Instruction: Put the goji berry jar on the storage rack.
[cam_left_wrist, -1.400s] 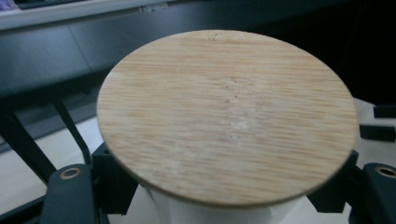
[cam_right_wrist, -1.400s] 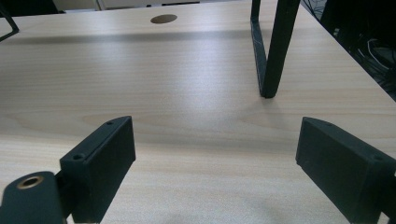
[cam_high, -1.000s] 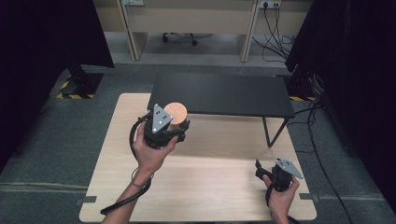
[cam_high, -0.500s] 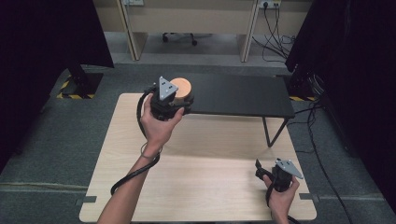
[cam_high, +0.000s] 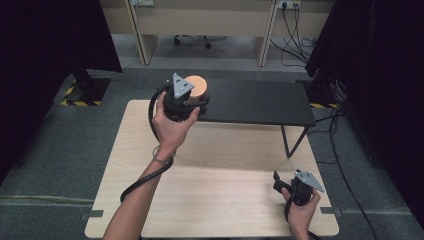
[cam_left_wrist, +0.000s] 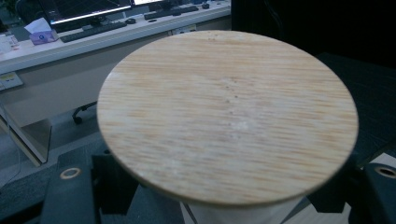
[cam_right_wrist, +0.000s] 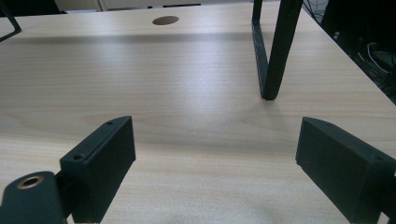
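Left gripper (cam_high: 192, 102) is up over the left end of the black shelf (cam_high: 260, 100), held in the person's left hand (cam_high: 170, 127), arm stretched fwd from the bottom edge. Its jaws are clenched on a jar (cam_high: 196, 88): round container w/ a flat wooden lid; a pale body shows just under the lid in the left gripper view. Lid (cam_left_wrist: 229, 114) sits level, grain running across it, jaws pressed against the body on both sides below the rim. From above, the jar sits at the shelf's near-left corner; can't tell whether its base touches the shelf top or hangs just over it.

Right gripper (cam_high: 287, 187) rests low near the front right corner of the wooden table (cam_high: 220, 200), in the right hand (cam_high: 300, 210), well apart from the jar. Jaws are released, spread wide w/ nothing between them, only bare tabletop. Ahead of it in the right gripper view stands the shelf's black leg (cam_right_wrist: 275, 51), foot on the table, & farther back a round hole (cam_right_wrist: 165, 20) in the tabletop.

Cable from the left gripper loops down along the forearm. Beyond the table: grey floor, desks at the back.
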